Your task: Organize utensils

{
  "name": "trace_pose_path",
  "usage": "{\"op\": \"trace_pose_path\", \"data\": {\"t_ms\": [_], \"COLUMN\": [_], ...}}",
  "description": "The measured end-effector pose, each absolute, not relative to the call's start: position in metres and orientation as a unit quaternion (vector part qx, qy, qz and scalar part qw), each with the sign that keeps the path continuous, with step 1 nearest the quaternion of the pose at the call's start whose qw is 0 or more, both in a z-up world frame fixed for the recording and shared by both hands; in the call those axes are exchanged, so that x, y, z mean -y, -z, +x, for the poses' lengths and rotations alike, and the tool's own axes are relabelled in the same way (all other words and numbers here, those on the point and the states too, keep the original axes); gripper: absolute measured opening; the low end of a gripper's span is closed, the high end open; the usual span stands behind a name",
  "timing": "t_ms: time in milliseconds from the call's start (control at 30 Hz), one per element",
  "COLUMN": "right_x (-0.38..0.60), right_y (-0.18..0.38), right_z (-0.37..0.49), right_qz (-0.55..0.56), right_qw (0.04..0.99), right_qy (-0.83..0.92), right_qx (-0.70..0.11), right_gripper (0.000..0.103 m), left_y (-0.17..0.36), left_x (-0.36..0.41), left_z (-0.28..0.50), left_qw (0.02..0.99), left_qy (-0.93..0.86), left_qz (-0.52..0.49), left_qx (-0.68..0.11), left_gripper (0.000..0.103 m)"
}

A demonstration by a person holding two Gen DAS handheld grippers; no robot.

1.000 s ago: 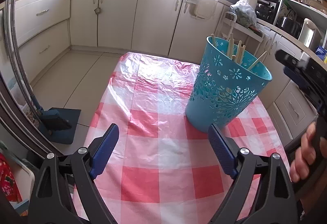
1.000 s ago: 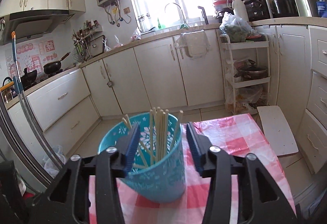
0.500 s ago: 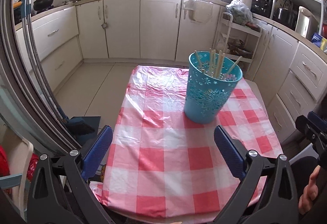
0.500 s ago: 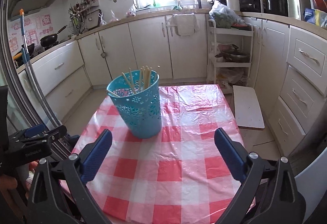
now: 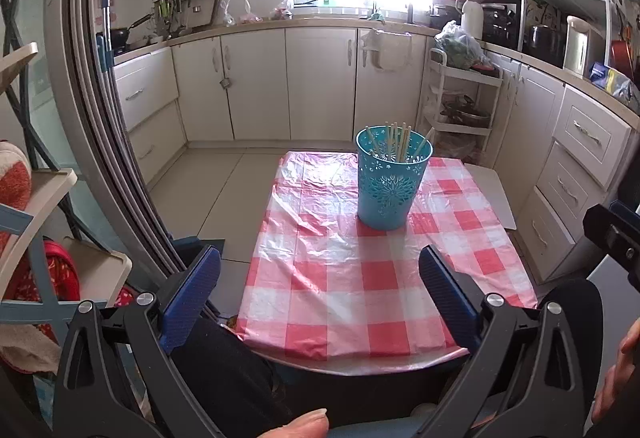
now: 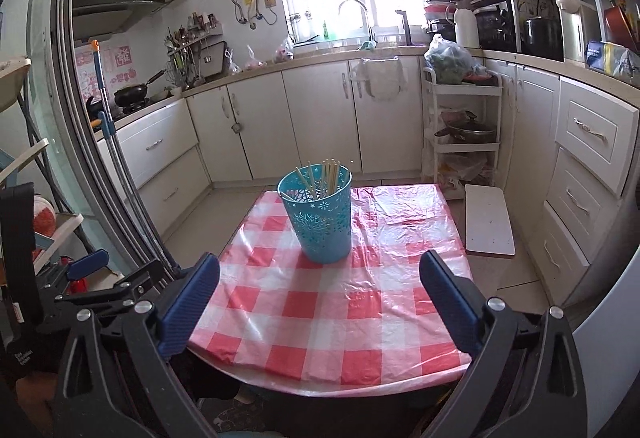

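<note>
Chopsticks [image 5: 394, 142] all stood in the blue basket [image 5: 390, 186] on the checked tablecloth [image 5: 360, 278]; nothing else lay loose. Left tongs [image 5: 320, 294] and right tongs [image 6: 320, 294] were spread wide, empty, jaws just having opened. Looked finished.

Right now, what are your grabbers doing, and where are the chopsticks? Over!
Left gripper and right gripper open, empty. Chopsticks upright in blue basket on checked tablecloth. Nothing in the way.

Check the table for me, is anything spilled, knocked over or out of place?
Nothing stands out. The turquoise perforated plastic basket stands upright on the red-and-white checked plastic tablecloth, with the pale wooden chopsticks inside it. The cloth is slightly wrinkled, and nothing lies loose on it.
</note>
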State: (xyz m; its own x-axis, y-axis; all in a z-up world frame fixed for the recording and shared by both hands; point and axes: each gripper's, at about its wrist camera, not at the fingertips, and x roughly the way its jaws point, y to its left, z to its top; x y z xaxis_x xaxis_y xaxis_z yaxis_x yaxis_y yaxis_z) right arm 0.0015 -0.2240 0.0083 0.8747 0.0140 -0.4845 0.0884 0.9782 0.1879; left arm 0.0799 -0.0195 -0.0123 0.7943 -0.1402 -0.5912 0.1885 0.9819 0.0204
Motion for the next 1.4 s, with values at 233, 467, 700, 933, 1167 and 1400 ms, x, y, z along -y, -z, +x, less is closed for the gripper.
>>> {"op": "trace_pose_path", "data": {"t_ms": [233,467,700,933,1167,1400], "right_x": [0.211,0.211,0.204,0.202,0.2,0.2], "right_y": [-0.008,-0.012,-0.01,-0.007,-0.004,-0.004], "right_z": [-0.046,-0.054,-0.057,-0.058,-0.056,-0.055], "right_qz": [0.122,0.124,0.113,0.106,0.106,0.107], "right_qw": [0.969,0.974,0.975,0.974,0.973,0.972], "right_qy": [0.025,0.037,0.033,0.032,0.028,0.027], "right_qx": [-0.215,-0.187,-0.191,-0.197,-0.205,-0.209], "right_gripper": [0.096,0.096,0.096,0.096,0.096,0.096], "left_y": [0.005,-0.001,-0.004,-0.005,-0.005,-0.005], "left_x": [0.02,0.015,0.01,0.01,0.008,0.006], "left_z": [0.042,0.028,0.024,0.023,0.022,0.021], "left_qw": [0.945,0.95,0.955,0.955,0.956,0.956], "left_qy": [0.088,0.077,0.063,0.058,0.056,0.054], "left_qz": [0.048,0.042,0.046,0.049,0.047,0.047], "left_qx": [-0.312,-0.298,-0.288,-0.285,-0.283,-0.283], "left_gripper": [0.095,0.095,0.095,0.095,0.095,0.095]}}
